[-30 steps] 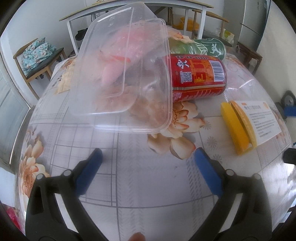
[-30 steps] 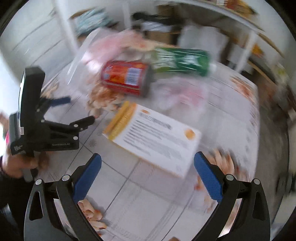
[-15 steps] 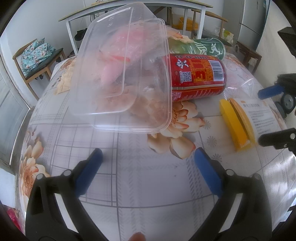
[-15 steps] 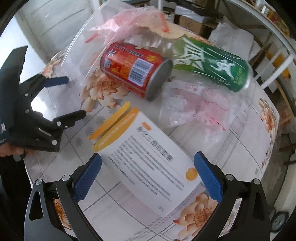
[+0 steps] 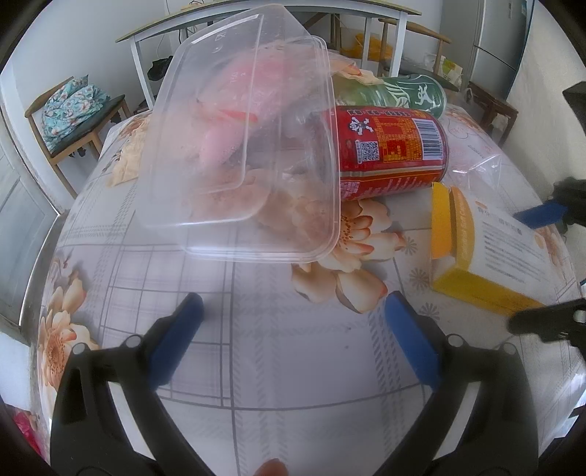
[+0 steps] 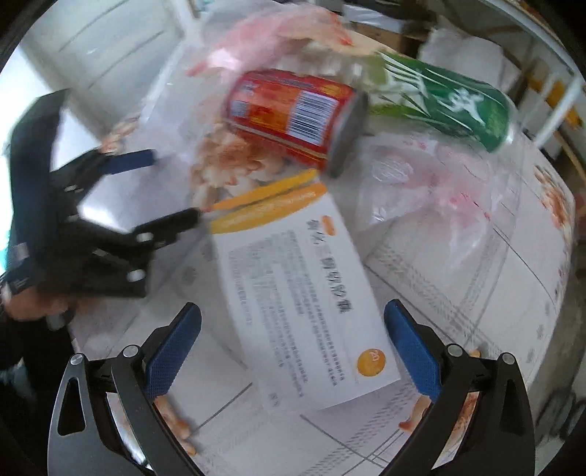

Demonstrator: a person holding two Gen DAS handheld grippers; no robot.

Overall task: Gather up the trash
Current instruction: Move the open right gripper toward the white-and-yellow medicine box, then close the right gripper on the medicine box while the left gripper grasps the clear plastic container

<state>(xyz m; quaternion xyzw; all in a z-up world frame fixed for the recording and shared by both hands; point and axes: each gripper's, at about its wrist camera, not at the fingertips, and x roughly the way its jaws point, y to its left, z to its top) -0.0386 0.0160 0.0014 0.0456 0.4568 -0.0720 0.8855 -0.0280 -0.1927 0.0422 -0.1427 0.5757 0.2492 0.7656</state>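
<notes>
A clear plastic food container [image 5: 249,153] leans upside-down over a pink plastic bag [image 5: 238,110] on the flowered table. Beside it lie a red can [image 5: 392,153] [image 6: 293,113] and a green can [image 5: 399,95] [image 6: 447,99], both on their sides. A white and yellow carton [image 5: 487,252] [image 6: 304,293] lies flat at the right. My left gripper [image 5: 293,340] [image 6: 161,190] is open, short of the container. My right gripper [image 6: 293,351] [image 5: 538,263] is open around the near end of the carton. A crumpled clear bag [image 6: 432,190] lies right of the cans.
The table [image 5: 256,366] has a flowered plastic cover. A wooden chair with a cushion [image 5: 73,113] stands at the far left. A white-framed table [image 5: 256,18] and a stool [image 5: 490,110] stand behind. A hand [image 6: 29,307] holds the left gripper.
My right gripper has come in over the carton, closer and lower, and the carton has turned lengthwise between its fingers. The left gripper has stayed put.
</notes>
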